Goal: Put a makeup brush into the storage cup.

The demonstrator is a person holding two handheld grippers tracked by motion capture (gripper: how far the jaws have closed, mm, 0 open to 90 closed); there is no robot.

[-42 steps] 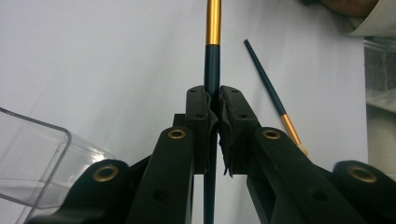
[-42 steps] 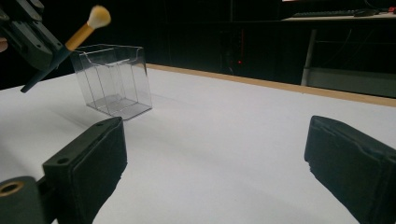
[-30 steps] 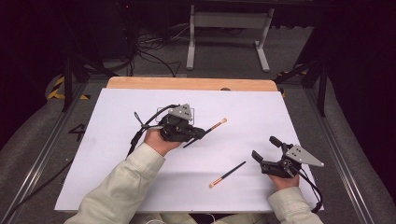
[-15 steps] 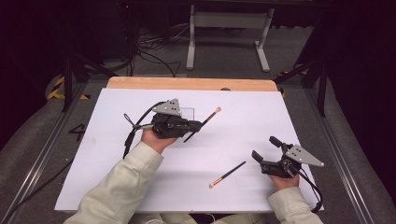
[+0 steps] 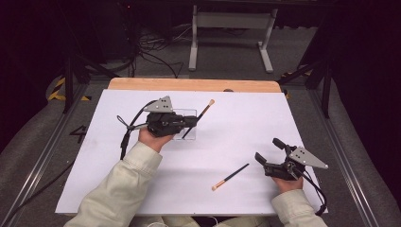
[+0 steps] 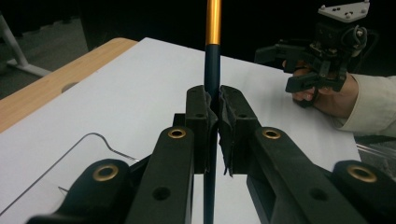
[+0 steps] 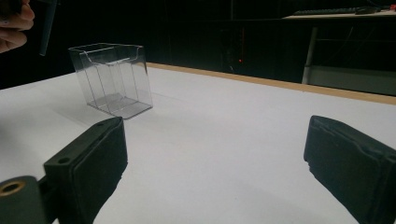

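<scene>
The left claw [image 5: 191,122] is clamped on 1 makeup brush [image 5: 202,115], holding it over the clear plastic box [image 5: 187,113] right beneath it, so this brush looks nearly delivered. The right claw [image 5: 268,151] rests spread and empty on the table [image 5: 246,127], with a 2nd brush [image 5: 230,177] lying just beside it, yet to be picked up.

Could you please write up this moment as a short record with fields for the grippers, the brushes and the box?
left gripper: shut on the held brush, above the clear box
held brush: dark handle, gold band, pale tip pointing toward the far edge of the table
clear box: transparent, open at the top, standing on the white sheet
right gripper: open, holding nothing, near the right edge of the sheet
second brush: lying flat on the white sheet, between the two hands and apart from both grippers
</scene>
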